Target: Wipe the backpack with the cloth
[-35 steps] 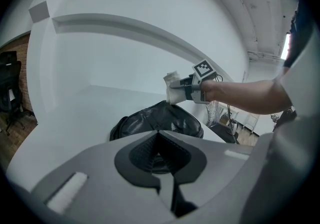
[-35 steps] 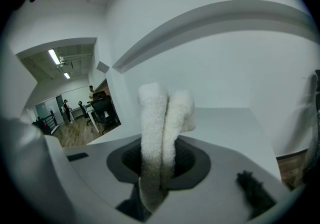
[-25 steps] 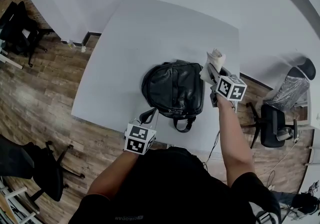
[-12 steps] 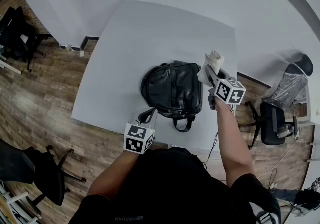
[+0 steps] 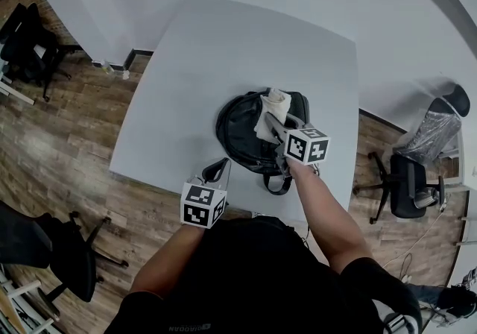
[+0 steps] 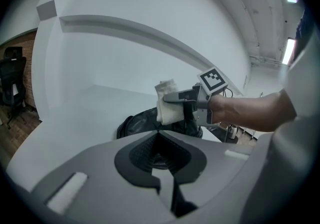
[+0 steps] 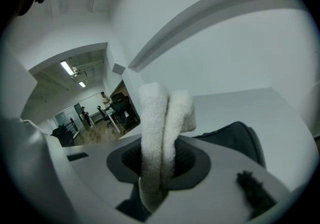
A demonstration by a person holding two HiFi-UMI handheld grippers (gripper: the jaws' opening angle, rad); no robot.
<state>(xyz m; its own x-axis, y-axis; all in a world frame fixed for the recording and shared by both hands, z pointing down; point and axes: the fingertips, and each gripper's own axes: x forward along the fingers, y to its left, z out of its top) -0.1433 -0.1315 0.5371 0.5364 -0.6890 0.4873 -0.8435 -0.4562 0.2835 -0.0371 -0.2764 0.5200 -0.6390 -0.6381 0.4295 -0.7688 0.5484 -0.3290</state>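
You've got the folded white terry cloth (image 7: pixel 159 128) pinched tight in your right gripper (image 7: pixel 161 168). The jaws clamp on its lower part, and two thick folds stand up past the tips. From the head view, the right gripper (image 5: pixel 271 121) sits over the black leather-look backpack (image 5: pixel 246 131), with the cloth (image 5: pixel 273 107) above the bag's far right part. The left gripper view shows the cloth (image 6: pixel 167 107) low against the top of the backpack (image 6: pixel 137 124), but you can't tell if it's touching or just above.

The backpack lies flat on the white rectangular table (image 5: pixel 223 49), toward the near right side. Its carry loop points at the near edge.

Your left gripper (image 5: pixel 217 171) hangs at the table's near edge, just beside the bag's near left corner and apart from it. In its own view the left gripper (image 6: pixel 159 133) has its jaws pressed together with nothing between them.

On the wooden plank floor (image 5: pixel 67 139), a black swivel chair (image 5: pixel 408 187) stands off to the right of the table.
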